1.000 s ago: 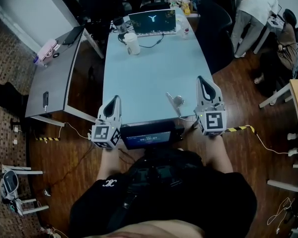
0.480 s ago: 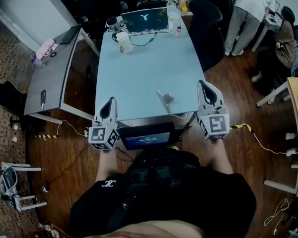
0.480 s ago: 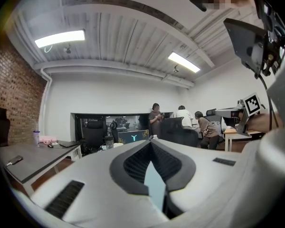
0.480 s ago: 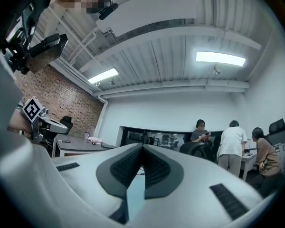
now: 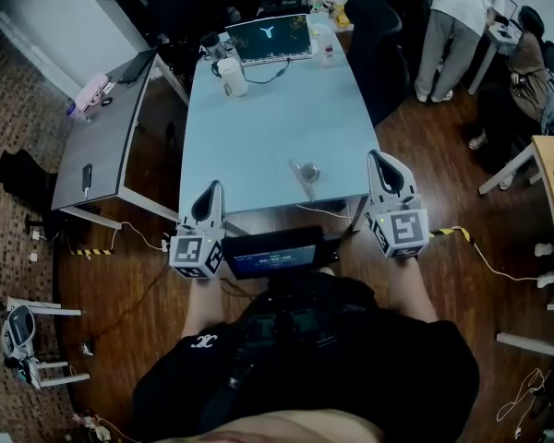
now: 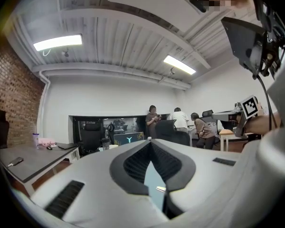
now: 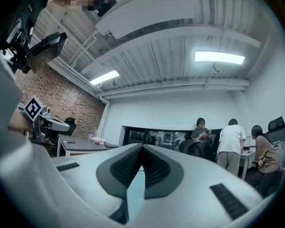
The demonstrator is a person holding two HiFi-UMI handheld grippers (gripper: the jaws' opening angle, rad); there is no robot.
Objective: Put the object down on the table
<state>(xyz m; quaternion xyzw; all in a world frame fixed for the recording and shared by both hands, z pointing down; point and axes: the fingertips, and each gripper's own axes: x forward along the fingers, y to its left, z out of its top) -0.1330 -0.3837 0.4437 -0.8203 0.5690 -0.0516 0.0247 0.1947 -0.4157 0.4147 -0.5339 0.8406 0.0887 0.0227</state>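
A small shiny round object with a thin handle [image 5: 305, 171] lies on the pale blue table [image 5: 268, 127], close to its near edge. My left gripper [image 5: 212, 188] hovers at the table's near left corner, shut and empty. My right gripper [image 5: 379, 156] is held just off the near right corner, to the right of the object and apart from it, also shut and empty. In the left gripper view the jaws [image 6: 150, 142] meet at the tip with nothing between them. The right gripper view shows its jaws [image 7: 142, 146] likewise closed on nothing.
At the table's far end stand an open laptop [image 5: 263, 38], a white mug [image 5: 230, 77] and a dark cup [image 5: 210, 44]. A grey desk [image 5: 102, 146] with a phone [image 5: 86, 178] is on the left. People [image 5: 448, 17] stand at the back right by a dark chair [image 5: 383, 53].
The view has shifted, and the object now lies farther left of the right gripper. Both grippers have stayed shut and empty near the table's front edge.
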